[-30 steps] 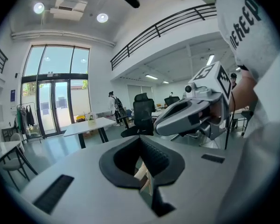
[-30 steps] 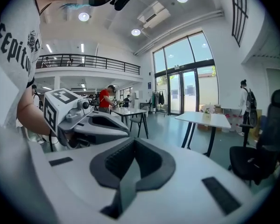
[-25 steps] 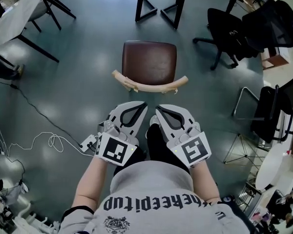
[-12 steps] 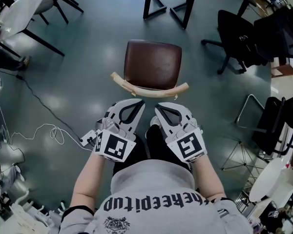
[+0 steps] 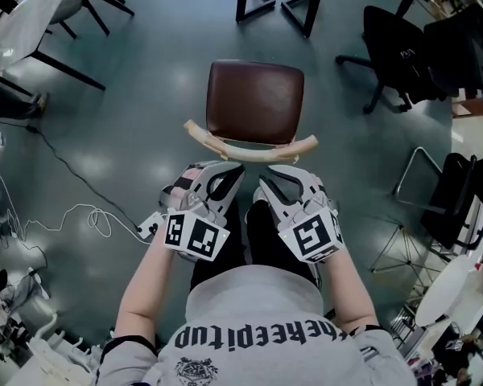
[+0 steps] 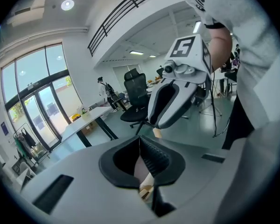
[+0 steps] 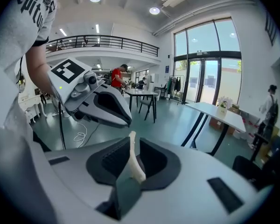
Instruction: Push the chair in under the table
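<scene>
A grey-green polished floor [image 5: 145, 95] ran under everything, with tall glass doors [image 7: 203, 83] at one side of the room. Over it the left gripper [image 5: 229, 171] had its jaws pressed together with nothing clamped between them, its tip right at the near side of the pale curved wooden backrest [image 5: 249, 147]. The right gripper [image 5: 275, 175] sat just beside it. Its jaws had just been opening and stood a little apart, with the backrest's thin pale edge rising in the gap (whether the pads touched the wood could not be told).

That backrest belonged to the chair with the dark brown padded seat [image 5: 255, 101], which stood on open floor directly ahead of the person [image 5: 249, 312]. Its seat pointed toward the black-legged table [image 5: 312, 6] at the top of the head view, and the chair was well apart from that table, not under it.

Out to the right stood a black office chair [image 5: 394, 51]. To the left was a white-topped table [image 5: 32, 18], and a thin white cable [image 5: 80, 215] looped across the floor.
</scene>
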